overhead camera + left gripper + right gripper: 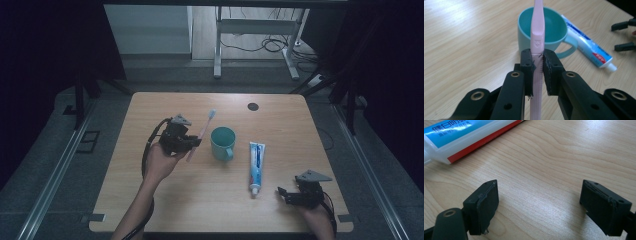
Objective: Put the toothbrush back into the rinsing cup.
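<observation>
1. Toothbrush (537, 32): clamped by its pink handle between the jaws of my left gripper (192, 142), the grip low on the handle.
2. Its long axis runs up and away from my hand; in the high view the bristle head (212, 114) is the far end.
3. Cup (222, 142), teal and upright, stands just right of that gripper, mouth open, empty as far as I can tell. My left hand is much the nearer.
4. My right gripper (539, 205) rests low, jaws wide apart, nothing between them; the toothpaste tube (256, 165) lies flat just beside it, cap toward me.
5. Table (165, 200): pale wood. Beyond it, grey floor, desk legs and cables.
</observation>
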`<move>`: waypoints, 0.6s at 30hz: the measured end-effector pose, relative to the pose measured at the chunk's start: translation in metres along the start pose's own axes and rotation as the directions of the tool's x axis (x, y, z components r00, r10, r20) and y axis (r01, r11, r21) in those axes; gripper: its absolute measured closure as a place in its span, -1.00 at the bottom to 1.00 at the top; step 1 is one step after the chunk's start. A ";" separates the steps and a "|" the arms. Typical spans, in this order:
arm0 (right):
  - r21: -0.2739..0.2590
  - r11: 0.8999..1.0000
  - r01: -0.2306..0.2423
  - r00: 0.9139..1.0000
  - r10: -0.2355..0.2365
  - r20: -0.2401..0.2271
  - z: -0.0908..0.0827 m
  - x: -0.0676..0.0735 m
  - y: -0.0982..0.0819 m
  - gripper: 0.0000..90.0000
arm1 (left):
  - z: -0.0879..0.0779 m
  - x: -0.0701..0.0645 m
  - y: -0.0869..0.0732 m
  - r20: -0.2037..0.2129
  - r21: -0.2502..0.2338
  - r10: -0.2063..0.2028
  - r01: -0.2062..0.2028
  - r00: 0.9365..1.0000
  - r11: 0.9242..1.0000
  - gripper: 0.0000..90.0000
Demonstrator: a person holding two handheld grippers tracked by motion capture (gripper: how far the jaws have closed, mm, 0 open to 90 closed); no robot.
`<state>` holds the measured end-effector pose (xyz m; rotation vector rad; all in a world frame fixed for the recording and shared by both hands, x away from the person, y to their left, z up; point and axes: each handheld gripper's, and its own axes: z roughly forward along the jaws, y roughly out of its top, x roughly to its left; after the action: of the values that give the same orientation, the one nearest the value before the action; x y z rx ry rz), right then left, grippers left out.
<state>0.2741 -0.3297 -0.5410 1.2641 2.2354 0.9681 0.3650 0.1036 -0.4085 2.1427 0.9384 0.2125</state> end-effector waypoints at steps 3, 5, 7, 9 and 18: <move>0.000 1.000 0.000 1.000 0.000 0.000 0.000 0.000 0.000 -0.66 | 0.002 -0.003 0.003 0.000 -0.025 0.002 -0.002 1.000 1.000 0.76; 0.000 1.000 0.000 1.000 0.000 0.000 0.000 0.000 0.000 -0.66 | 0.003 -0.004 0.006 0.002 -0.046 -0.001 0.001 1.000 0.999 0.76; 0.000 1.000 0.001 1.000 -0.001 0.000 0.000 0.000 0.000 -0.66 | 0.004 -0.005 0.008 0.007 -0.063 -0.006 0.006 1.000 0.998 0.76; -0.001 1.000 0.001 1.000 -0.001 0.000 0.000 0.000 0.000 -0.66 | 0.005 -0.007 0.010 0.007 -0.077 -0.005 0.005 1.000 0.997 0.76; -0.001 1.000 0.001 1.000 -0.001 0.000 0.000 0.000 0.000 -0.66 | 0.014 -0.011 0.021 0.017 -0.141 -0.022 0.024 1.000 0.990 0.76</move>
<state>0.2741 -0.3297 -0.5411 1.2632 2.2351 0.9682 0.3746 0.0787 -0.4013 2.0003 0.9112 0.2433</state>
